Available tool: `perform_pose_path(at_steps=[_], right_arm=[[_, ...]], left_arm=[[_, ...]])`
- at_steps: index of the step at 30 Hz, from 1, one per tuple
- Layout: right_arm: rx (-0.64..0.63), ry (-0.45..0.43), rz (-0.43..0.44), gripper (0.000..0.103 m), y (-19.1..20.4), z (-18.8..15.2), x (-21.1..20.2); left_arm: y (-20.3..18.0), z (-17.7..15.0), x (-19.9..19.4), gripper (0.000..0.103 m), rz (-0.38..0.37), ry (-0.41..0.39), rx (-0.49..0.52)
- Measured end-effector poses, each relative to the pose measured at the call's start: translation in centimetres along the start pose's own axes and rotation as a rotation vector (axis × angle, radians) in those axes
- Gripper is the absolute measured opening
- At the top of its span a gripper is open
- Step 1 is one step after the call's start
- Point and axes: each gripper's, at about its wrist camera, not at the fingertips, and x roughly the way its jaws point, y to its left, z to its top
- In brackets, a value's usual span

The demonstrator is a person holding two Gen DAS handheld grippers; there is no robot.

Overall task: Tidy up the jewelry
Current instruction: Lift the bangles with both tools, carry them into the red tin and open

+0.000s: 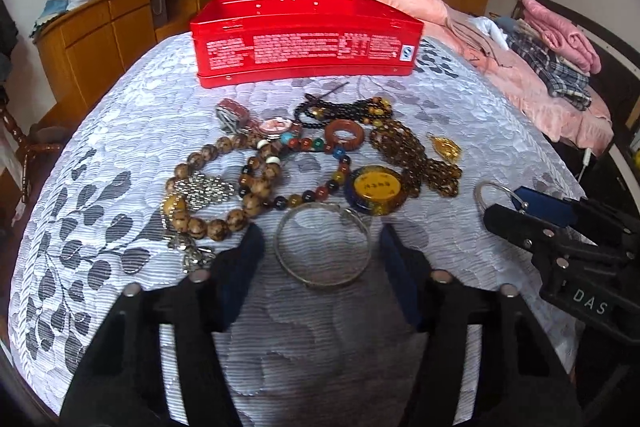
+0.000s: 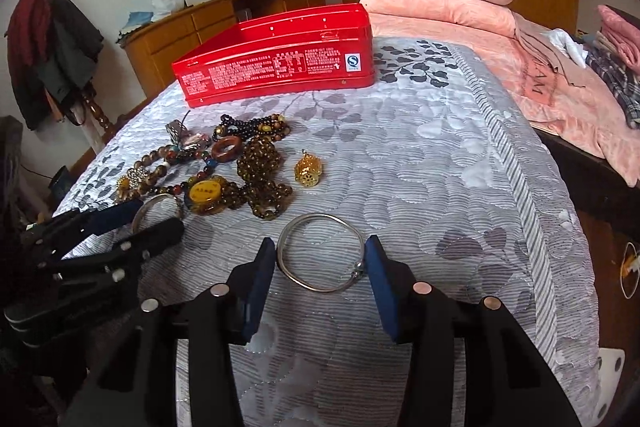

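Bedroom setting: grey-and-white leaf-patterned quilted bedspread (image 2: 420, 163) on a bed, wooden cabinets behind.
Right target: thin silver wire bangle (image 2: 321, 253) lies flat on the bedspread between the spread fingers of the right gripper (image 2: 321, 263), blue pads beside its rim on both sides; whether they touch it I cannot tell.
Left target: wider silver bangle (image 1: 322, 245) lies flat between the spread fingers of the left gripper (image 1: 322, 243), not yet pinched.
Advice: close each gripper slowly and squarely across the ring so it does not squirt out or snag the quilting, then lift straight up.
Beyond the left gripper: pile of brown wooden and amber bead bracelets (image 1: 280, 167); small gold filigree pendant (image 2: 307, 171) ahead of the right gripper.
Destination, likely: open red rectangular tin box (image 1: 306, 37), farther ahead, well apart from both.
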Motion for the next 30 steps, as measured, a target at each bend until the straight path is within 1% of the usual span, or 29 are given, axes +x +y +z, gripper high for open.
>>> perform_pose_path(at_steps=[3,12,16,18,20,25,29,30], right_arm=[[-0.009,0.002,-0.008,0.047,0.1,0.0,0.1],[-0.053,0.003,-0.064,0.046,1.0,-0.3,0.1],[-0.031,-0.002,-0.047,0.045,0.9,-0.2,-0.4],[-0.039,-0.012,-0.053,0.045,1.2,0.0,-0.8],[-0.048,-0.027,-0.058,0.045,1.5,0.4,-1.3],[-0.074,-0.083,-0.059,0.045,1.9,2.7,-2.4],[-0.076,-0.124,-0.034,0.045,1.5,5.6,-2.6],[-0.08,-0.141,-0.031,0.045,1.5,6.7,-2.6]], left_arm=[[0.2,-0.1,-0.1,0.047,0.0,-0.005,0.001],[1.5,-1.3,-1.8,0.047,-0.068,-0.023,-0.036],[2.2,-1.8,-2.6,0.047,-0.081,-0.036,-0.055],[2.7,-1.7,-3.0,0.047,-0.077,-0.05,-0.059],[3.0,-1.1,-3.4,0.047,-0.079,-0.067,-0.063],[3.6,1.3,-4.2,0.047,-0.091,-0.127,-0.051],[4.0,4.2,-4.5,0.047,-0.097,-0.173,-0.033],[4.1,5.4,-4.5,0.047,-0.094,-0.193,-0.025]])
